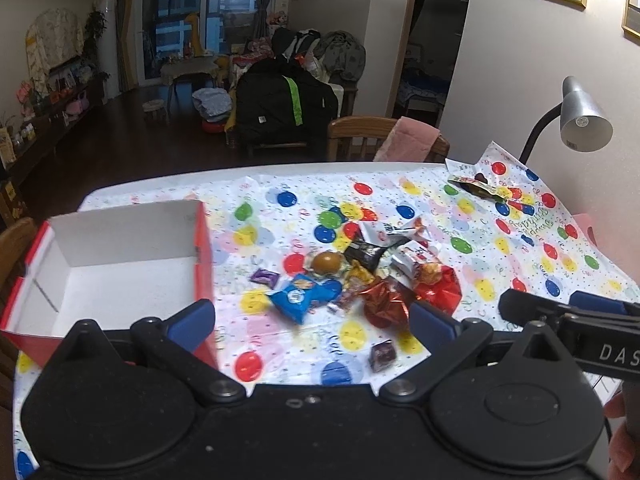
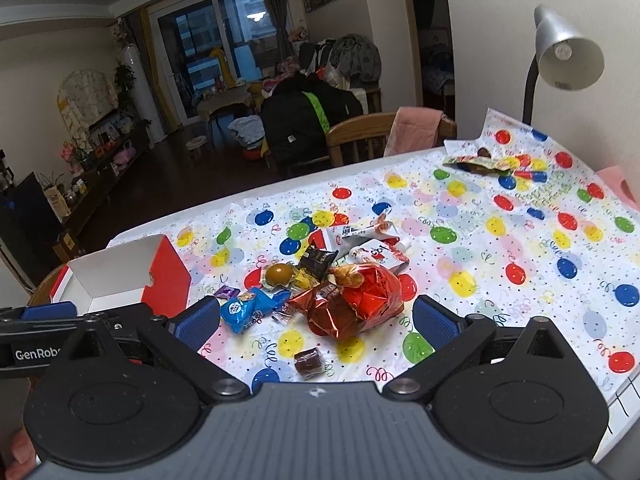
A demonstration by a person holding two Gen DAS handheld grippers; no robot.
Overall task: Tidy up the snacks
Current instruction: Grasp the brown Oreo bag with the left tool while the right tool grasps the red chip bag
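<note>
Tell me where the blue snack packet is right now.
In both views, the blue packet lies at the pile's left edge, between the open box and the red foil bag.

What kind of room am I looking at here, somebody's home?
Most likely a lived-in home, a dining spot open to a living room. A table under a balloon-print party cover holds snacks, a wooden chair stands behind it, and balcony doors show beyond.

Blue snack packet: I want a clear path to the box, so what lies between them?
In the left wrist view, only a small purple candy and bare tablecloth lie between the blue snack packet and the box.
</note>
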